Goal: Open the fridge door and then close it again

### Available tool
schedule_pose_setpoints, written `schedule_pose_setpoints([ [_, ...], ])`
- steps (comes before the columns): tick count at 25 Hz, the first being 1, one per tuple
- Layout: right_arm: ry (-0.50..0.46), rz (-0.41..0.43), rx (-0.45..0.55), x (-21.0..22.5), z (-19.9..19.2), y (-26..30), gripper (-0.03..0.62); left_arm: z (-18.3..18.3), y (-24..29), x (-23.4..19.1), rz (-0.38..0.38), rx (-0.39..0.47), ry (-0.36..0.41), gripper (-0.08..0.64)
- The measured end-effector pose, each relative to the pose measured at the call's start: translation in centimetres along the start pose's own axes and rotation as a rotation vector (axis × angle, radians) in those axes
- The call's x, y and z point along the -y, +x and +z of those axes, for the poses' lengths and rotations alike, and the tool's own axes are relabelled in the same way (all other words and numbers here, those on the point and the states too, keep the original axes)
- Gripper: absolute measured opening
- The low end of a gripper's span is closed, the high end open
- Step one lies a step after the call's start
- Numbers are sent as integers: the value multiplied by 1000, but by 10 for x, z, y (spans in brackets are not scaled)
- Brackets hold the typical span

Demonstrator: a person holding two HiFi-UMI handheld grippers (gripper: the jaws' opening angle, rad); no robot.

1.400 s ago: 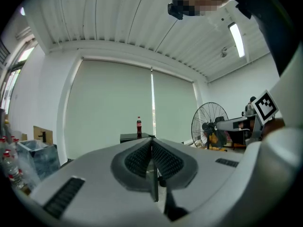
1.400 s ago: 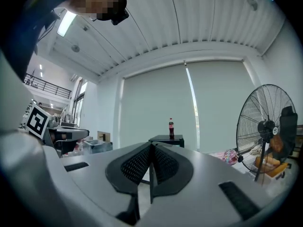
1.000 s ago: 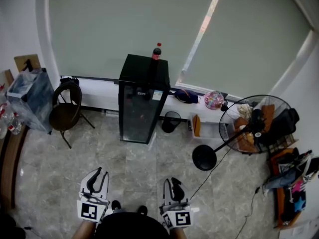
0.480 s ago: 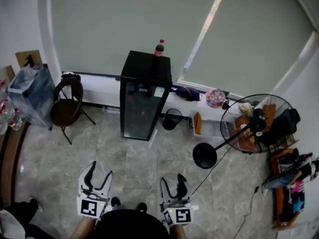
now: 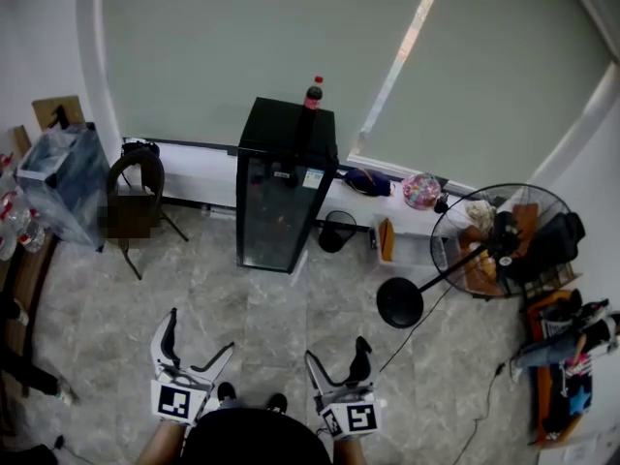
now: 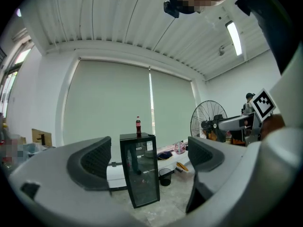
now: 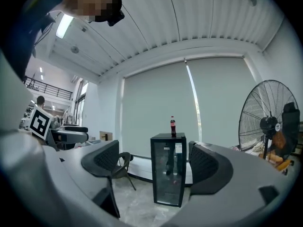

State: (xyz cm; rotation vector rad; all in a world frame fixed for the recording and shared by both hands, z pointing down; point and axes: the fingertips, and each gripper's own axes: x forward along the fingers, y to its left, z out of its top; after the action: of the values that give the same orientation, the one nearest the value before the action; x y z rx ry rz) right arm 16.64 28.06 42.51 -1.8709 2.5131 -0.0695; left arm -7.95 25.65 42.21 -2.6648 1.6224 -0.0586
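Note:
A small black fridge [image 5: 281, 201] with a glass door stands against the far wall under the window blind, its door closed. A cola bottle [image 5: 312, 93] stands on its top. Both grippers are held low in the head view, well short of the fridge. The left gripper [image 5: 199, 335] and the right gripper [image 5: 337, 354] have just been opening and now stand wide open with nothing between their jaws. In the left gripper view the fridge [image 6: 139, 174] appears far off between the open left gripper's [image 6: 149, 155] jaws. The right gripper view likewise frames the fridge [image 7: 169, 174] between the open right gripper's [image 7: 154, 160] jaws.
A dark chair [image 5: 131, 211] stands left of the fridge, beside a plastic-covered bin [image 5: 63, 187]. To the fridge's right are a small waste bin [image 5: 334, 232] and a standing fan [image 5: 494, 240] with its round base [image 5: 399, 303] and trailing cable. Clutter [image 5: 562, 347] lines the right wall.
Both grippers' jaws have spread from nearly shut to wide open. Neither hand has shifted.

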Motion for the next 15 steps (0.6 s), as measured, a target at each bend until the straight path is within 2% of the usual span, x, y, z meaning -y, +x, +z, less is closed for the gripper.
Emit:
schedule_pose_setpoints([
  [4,-6,2,9,-6,4,2,456,1,-2,-9,3,5,8,535],
  [15,-23,-38,-4,-38,3,16,456,-5,-19,-63,11,-1,8,547],
])
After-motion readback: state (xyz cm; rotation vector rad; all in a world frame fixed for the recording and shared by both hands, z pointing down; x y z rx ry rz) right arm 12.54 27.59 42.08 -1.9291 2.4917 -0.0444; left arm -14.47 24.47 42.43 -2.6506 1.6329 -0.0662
